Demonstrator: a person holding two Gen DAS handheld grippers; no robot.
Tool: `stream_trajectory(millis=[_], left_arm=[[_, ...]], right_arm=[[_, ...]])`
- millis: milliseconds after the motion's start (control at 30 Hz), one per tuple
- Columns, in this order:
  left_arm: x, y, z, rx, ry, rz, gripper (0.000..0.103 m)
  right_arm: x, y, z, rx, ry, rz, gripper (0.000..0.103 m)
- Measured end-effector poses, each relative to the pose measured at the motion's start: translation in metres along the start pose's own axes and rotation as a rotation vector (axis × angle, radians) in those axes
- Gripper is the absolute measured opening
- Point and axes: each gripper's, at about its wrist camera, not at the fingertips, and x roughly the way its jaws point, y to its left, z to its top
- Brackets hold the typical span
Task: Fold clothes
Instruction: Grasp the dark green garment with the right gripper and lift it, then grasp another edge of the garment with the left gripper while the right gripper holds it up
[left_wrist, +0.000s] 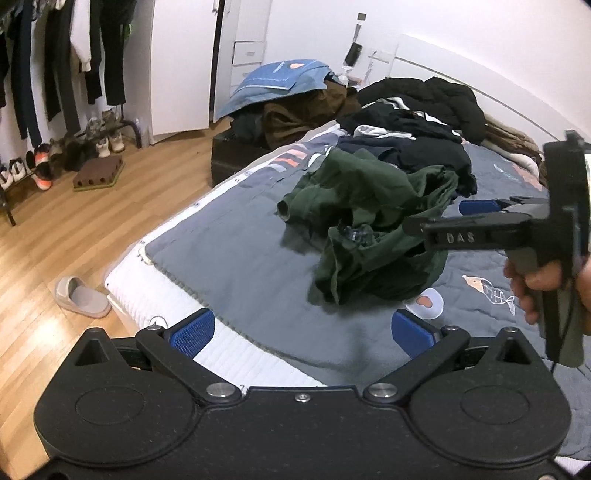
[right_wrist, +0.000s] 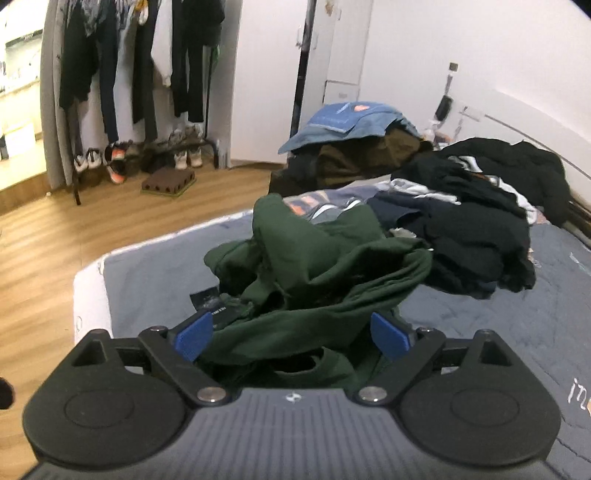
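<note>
Between our right hand-held gripper's (right_wrist: 291, 338) blue pads, green cloth is bunching up; the jaws are standing wide apart, so nothing is being pinched, though folds of the green garment (right_wrist: 314, 266) are lying right in the gap. Our left hand-held gripper (left_wrist: 301, 330) is hovering over the near edge of the bed (left_wrist: 236, 258), its jaws equally spread and holding nothing, with only grey quilt showing between its pads.

Moving outward, we are looking at the green garment as a crumpled heap in the middle of the bed, one tube-like end, whether sleeve or leg we cannot tell, poking toward the floor side, and a dark label showing near the right pads. Behind it, a pile of dark clothes (right_wrist: 476, 229) is spreading toward the wall, touching or nearly touching the green heap at its far edge.

We are judging the risks from this. If the right jaws close here, they are likely catching several layers at once, so lifting would drag the whole bundle instead of opening it flat. Pulling toward the far side could tangle the green cloth with the dark pile. With the heap sitting toward the floor side of the bed, a careless tug could also slide part of it off the mattress.
</note>
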Motion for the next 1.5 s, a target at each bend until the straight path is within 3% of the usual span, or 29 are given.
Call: stream_trajectory(millis=[300, 333, 367, 433, 467, 500, 600, 733, 1067, 1367, 1500], left_arm=[[0.005, 0.001, -0.005, 0.006, 0.023, 0.024, 0.103], [0.005, 0.001, -0.005, 0.006, 0.025, 0.025, 0.103], [0.005, 0.001, -0.005, 0.007, 0.026, 0.026, 0.103], [0.004, 0.0, -0.005, 0.009, 0.025, 0.029, 0.103], [0.004, 0.0, -0.004, 0.008, 0.024, 0.031, 0.103], [0.004, -0.001, -0.004, 0.007, 0.023, 0.032, 0.103], [0.002, -0.001, -0.004, 0.007, 0.019, 0.035, 0.103], [0.0, -0.005, -0.003, 0.012, 0.013, 0.038, 0.103], [-0.015, -0.023, 0.003, 0.047, -0.041, 0.027, 0.103], [-0.023, -0.048, 0.003, 0.099, -0.07, -0.029, 0.103], [-0.02, -0.062, -0.004, 0.163, -0.073, -0.058, 0.103]], right_arm=[[0.033, -0.019, -0.002, 0.179, 0.073, 0.015, 0.093], [0.037, -0.022, -0.002, 0.199, 0.081, 0.016, 0.088], [0.041, -0.024, -0.002, 0.219, 0.089, 0.018, 0.082], [0.046, -0.028, -0.004, 0.265, 0.104, 0.02, 0.047], [0.047, -0.03, -0.005, 0.295, 0.11, 0.021, 0.038], [0.046, -0.031, -0.006, 0.314, 0.109, 0.005, 0.019], [0.036, -0.038, -0.009, 0.375, 0.077, -0.008, 0.01], [0.017, -0.051, -0.014, 0.466, 0.048, 0.054, 0.008], [-0.049, -0.09, 0.001, 0.595, -0.104, 0.063, 0.006], [-0.105, -0.12, 0.013, 0.539, -0.2, 0.008, 0.006], [-0.097, -0.12, -0.009, 0.502, -0.134, 0.037, 0.006]])
